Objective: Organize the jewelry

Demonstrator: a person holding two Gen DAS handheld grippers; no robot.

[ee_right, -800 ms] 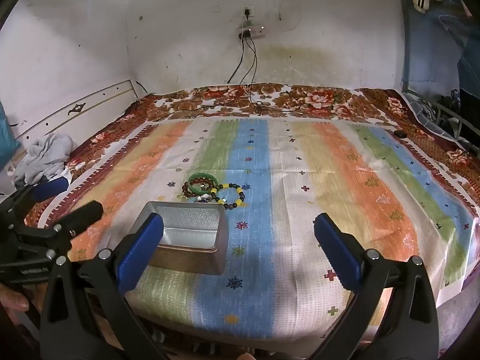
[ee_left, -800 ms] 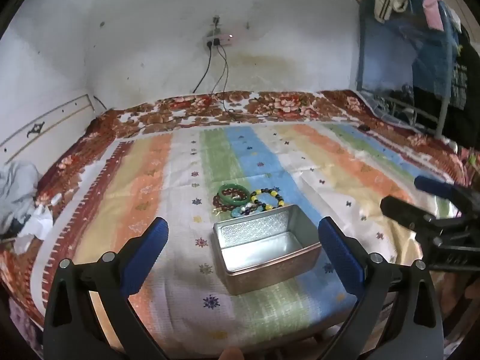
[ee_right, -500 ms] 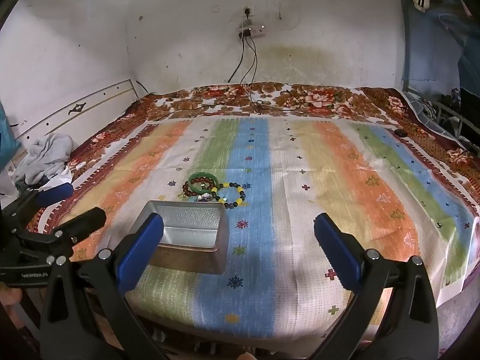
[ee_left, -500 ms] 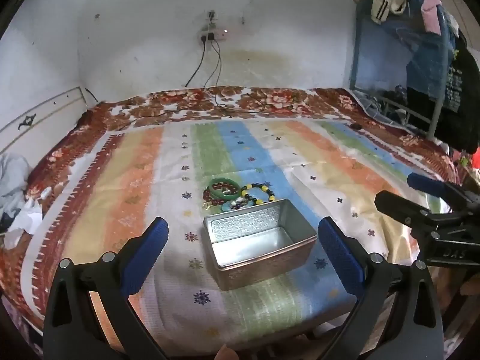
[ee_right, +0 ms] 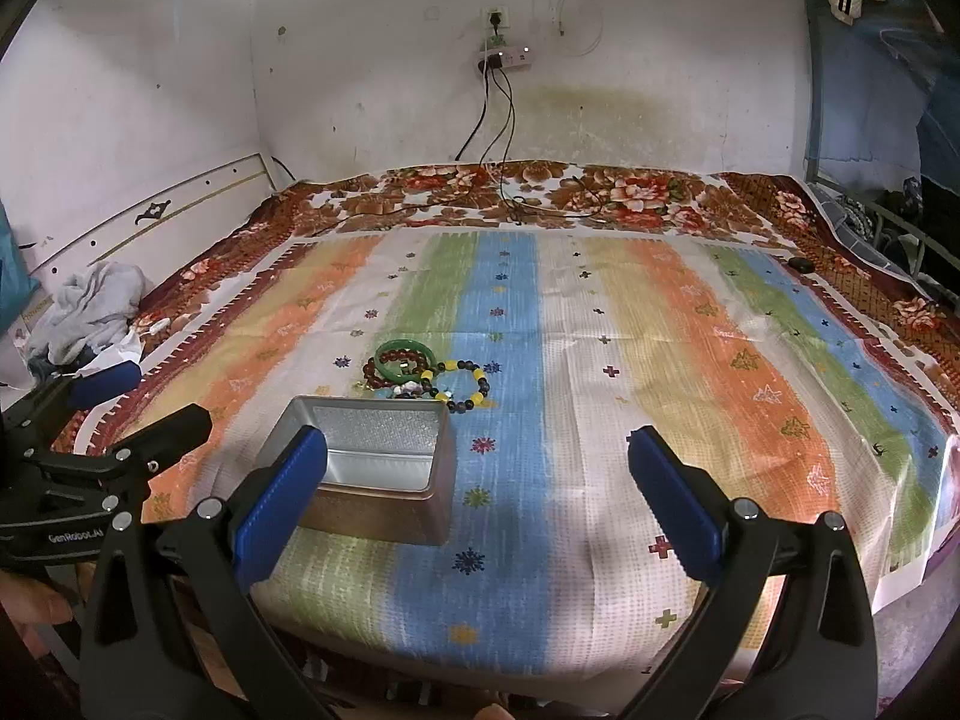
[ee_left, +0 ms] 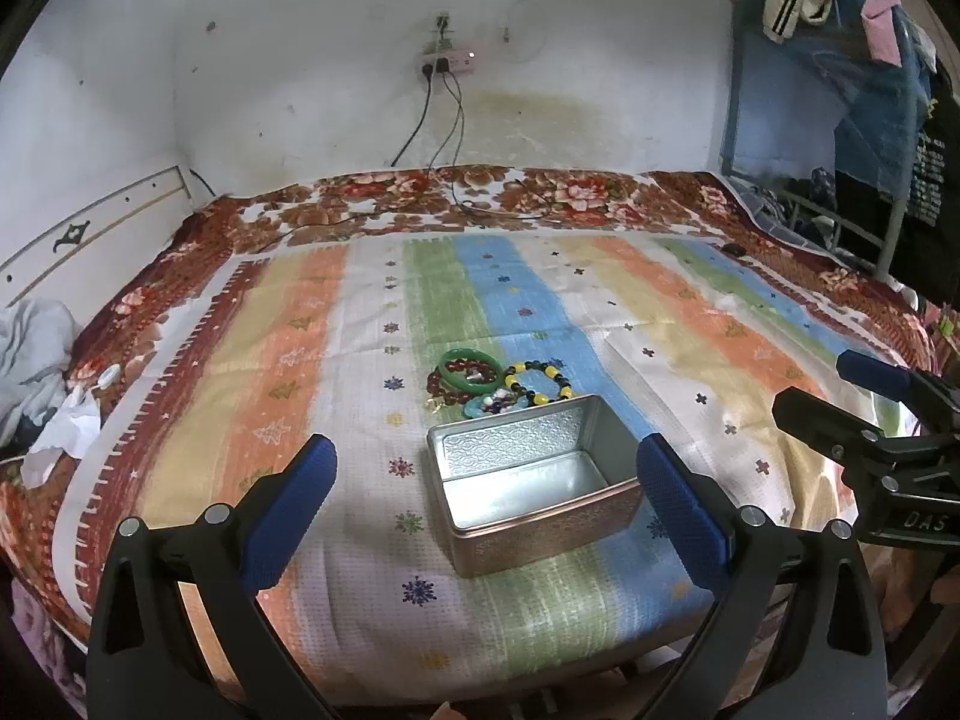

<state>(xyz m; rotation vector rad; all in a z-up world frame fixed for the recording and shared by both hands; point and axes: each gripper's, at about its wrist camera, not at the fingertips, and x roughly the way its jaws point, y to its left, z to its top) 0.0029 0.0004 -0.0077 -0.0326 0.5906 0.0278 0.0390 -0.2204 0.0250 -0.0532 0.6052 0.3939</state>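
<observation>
An open, empty silver tin box [ee_left: 531, 480] stands near the front edge of the striped bed sheet; it also shows in the right wrist view [ee_right: 375, 471]. Just behind it lies a small pile of jewelry: a green bangle [ee_left: 471, 369], dark red bead bracelets [ee_left: 447, 393], a black-and-yellow bead bracelet [ee_left: 540, 384] and a small blue piece [ee_left: 480, 407]. The pile also shows in the right wrist view [ee_right: 420, 375]. My left gripper [ee_left: 486, 504] is open and empty, held before the box. My right gripper [ee_right: 477, 492] is open and empty, to the right of the box.
The striped sheet [ee_right: 660, 360] lies over a floral blanket [ee_right: 630, 195] on a bed against a white wall. Cables [ee_right: 498, 138] hang from a wall socket onto the bed. Crumpled cloth [ee_right: 90, 306] lies at the left. Clothes hang on a rack [ee_left: 840, 60] at the right.
The left gripper has swung its view slightly left and drawn a little nearer the box. The right gripper has barely moved. Both stay open. The box and jewelry have not moved.
</observation>
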